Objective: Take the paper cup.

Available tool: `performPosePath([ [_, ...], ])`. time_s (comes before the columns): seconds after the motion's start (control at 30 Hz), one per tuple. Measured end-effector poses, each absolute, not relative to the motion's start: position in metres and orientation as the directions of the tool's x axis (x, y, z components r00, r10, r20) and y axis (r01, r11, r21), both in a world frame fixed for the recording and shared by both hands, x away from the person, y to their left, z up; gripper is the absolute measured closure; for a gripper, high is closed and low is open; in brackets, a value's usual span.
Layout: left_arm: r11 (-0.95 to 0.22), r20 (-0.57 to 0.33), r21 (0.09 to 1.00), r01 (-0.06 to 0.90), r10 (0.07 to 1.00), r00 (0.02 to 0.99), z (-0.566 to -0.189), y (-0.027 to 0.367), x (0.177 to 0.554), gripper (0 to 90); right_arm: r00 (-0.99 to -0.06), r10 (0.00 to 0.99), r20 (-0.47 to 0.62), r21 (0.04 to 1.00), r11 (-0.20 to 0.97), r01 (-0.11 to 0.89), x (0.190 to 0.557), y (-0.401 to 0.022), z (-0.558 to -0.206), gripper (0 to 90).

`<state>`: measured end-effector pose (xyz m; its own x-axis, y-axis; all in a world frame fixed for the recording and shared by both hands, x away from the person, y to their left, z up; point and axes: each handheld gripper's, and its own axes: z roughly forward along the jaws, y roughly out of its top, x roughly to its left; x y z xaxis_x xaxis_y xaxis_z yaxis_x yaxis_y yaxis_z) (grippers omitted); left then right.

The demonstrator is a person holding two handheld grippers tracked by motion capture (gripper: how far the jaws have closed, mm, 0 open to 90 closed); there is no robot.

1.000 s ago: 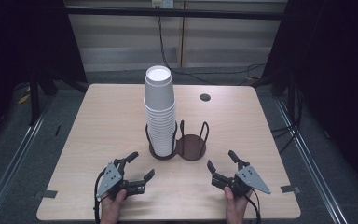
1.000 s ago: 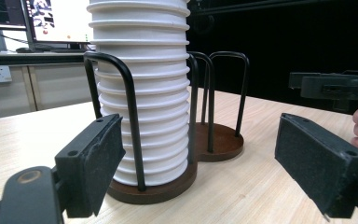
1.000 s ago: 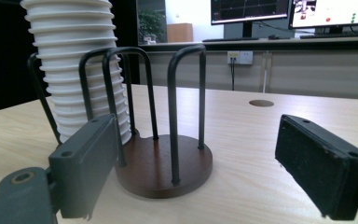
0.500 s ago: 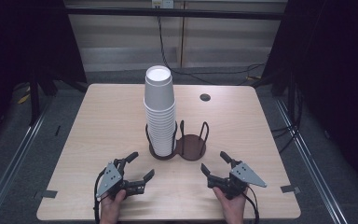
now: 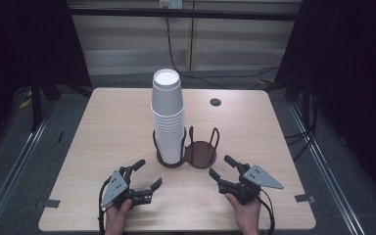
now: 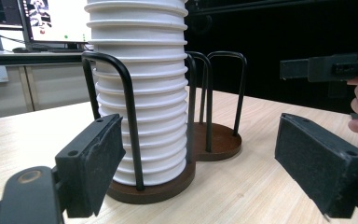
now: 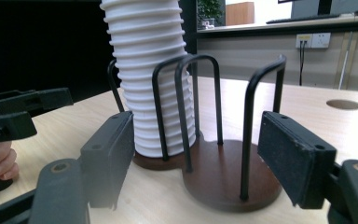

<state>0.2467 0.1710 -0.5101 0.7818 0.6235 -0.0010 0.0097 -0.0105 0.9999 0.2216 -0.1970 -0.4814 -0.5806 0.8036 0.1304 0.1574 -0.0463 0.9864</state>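
Observation:
A tall stack of white paper cups (image 5: 168,117) stands in the left ring of a dark brown two-ring wire holder (image 5: 200,152) at the table's middle. The right ring is empty. My left gripper (image 5: 148,174) rests near the front edge, left of the holder, open, with its jaws aimed at the stack (image 6: 142,93). My right gripper (image 5: 221,166) lies to the right of the holder, facing the empty ring (image 7: 223,172). Its jaws have just been closing, they still stand apart, and nothing is between the pads.
The light wooden table (image 5: 103,127) has a round cable hole (image 5: 215,102) at the back right. Dark floor and metal rails surround it. A hand holds each gripper at the front edge, and bare tabletop lies on both sides of the holder.
The right gripper has shifted a little left toward the holder, and its jaws stand narrower than before. The left gripper and the cups have not moved.

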Motion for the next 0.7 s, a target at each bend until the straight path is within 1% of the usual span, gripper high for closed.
performPosePath([
  [0.23,-0.011,-0.001,1.000,0.009,0.622,0.783,-0.510,0.171,0.247,15.5,-0.604,0.788,0.122,0.987,-0.033,0.156,0.225,-0.191,-0.471,27.4],
  [0.27,-0.011,-0.001,1.000,0.009,0.622,0.783,-0.510,0.171,0.247,15.5,-0.610,0.783,0.123,0.987,-0.033,0.157,0.226,-0.190,-0.469,31.4],
  [0.37,-0.011,0.000,1.000,0.009,0.621,0.783,-0.510,0.171,0.247,15.5,-0.615,0.778,0.129,0.988,-0.047,0.148,0.226,-0.189,-0.465,32.3],
  [0.4,-0.003,-0.010,1.000,0.016,0.618,0.786,-0.510,0.171,0.246,15.4,-0.614,0.777,0.136,0.986,-0.047,0.159,0.227,-0.189,-0.463,31.9],
  [0.53,-0.008,-0.004,1.000,0.012,0.616,0.787,-0.510,0.171,0.247,15.5,-0.630,0.763,0.141,0.980,-0.017,0.199,0.232,-0.184,-0.455,31.8],
  [0.6,-0.007,-0.006,1.000,0.013,0.616,0.788,-0.510,0.171,0.246,15.5,-0.639,0.758,0.128,0.980,0.001,0.197,0.234,-0.181,-0.450,32.0],
  [0.7,-0.007,-0.005,1.000,0.013,0.616,0.787,-0.510,0.171,0.247,15.5,-0.654,0.744,0.137,0.978,0.002,0.208,0.236,-0.179,-0.443,33.5],
])
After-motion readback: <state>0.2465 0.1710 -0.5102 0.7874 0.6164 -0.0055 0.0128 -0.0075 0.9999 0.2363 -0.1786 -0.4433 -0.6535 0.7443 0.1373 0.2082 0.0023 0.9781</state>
